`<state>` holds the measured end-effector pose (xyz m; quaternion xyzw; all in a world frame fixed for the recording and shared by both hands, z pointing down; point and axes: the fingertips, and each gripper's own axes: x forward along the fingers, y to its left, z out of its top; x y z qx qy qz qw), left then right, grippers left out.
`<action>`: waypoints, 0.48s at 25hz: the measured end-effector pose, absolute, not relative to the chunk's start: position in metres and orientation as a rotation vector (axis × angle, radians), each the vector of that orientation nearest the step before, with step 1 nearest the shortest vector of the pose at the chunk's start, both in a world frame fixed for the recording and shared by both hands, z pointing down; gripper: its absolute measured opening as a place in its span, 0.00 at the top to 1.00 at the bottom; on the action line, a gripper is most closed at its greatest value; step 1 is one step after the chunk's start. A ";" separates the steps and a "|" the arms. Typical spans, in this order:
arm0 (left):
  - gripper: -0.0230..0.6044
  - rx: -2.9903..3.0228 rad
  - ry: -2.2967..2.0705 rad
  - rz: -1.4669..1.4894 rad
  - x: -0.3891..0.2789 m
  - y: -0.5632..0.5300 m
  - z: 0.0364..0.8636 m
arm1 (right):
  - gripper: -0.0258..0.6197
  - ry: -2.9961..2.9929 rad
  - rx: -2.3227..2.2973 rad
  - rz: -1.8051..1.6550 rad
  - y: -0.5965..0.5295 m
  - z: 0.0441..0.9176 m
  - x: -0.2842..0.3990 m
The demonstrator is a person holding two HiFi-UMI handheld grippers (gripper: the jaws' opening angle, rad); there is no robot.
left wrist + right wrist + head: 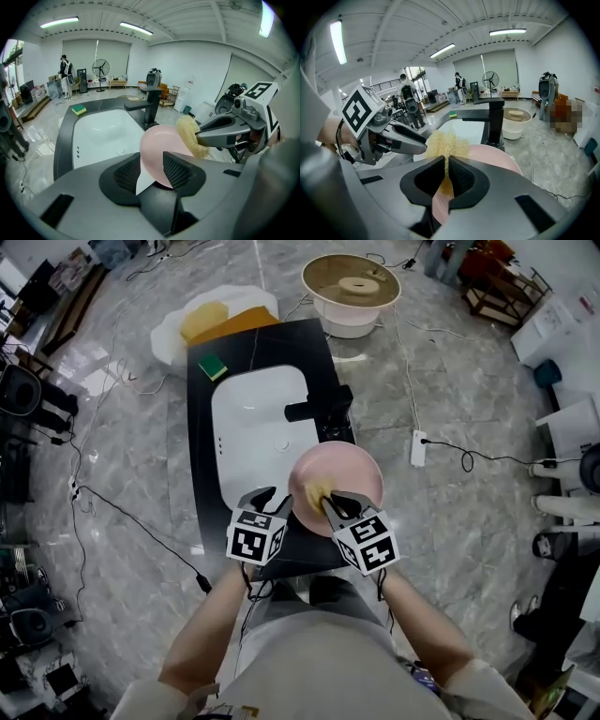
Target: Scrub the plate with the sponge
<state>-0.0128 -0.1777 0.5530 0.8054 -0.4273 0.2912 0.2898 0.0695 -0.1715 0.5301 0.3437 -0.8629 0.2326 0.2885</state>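
A pink plate [352,476] hangs tilted over the front right corner of the black counter [202,456], beside the white sink [248,418]. My left gripper [274,504] is shut on the plate's near left rim; in the left gripper view the plate [159,143] sits between the jaws of this gripper [151,166]. My right gripper [337,506] is shut on a yellow fibrous sponge [317,495], which rests against the plate's face. In the right gripper view the sponge [445,144] sticks out from between the nearly closed pads, in front of the plate [499,160].
A black faucet [321,409] stands at the sink's right edge, just behind the plate. A green and yellow sponge [213,366] lies on the counter's far left corner. On the floor are a round basin [350,289], a power strip [418,448] and cables.
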 end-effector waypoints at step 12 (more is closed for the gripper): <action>0.72 1.970 -1.016 0.737 -0.011 -0.178 0.626 | 0.89 -2.187 0.866 0.682 -0.176 0.590 0.063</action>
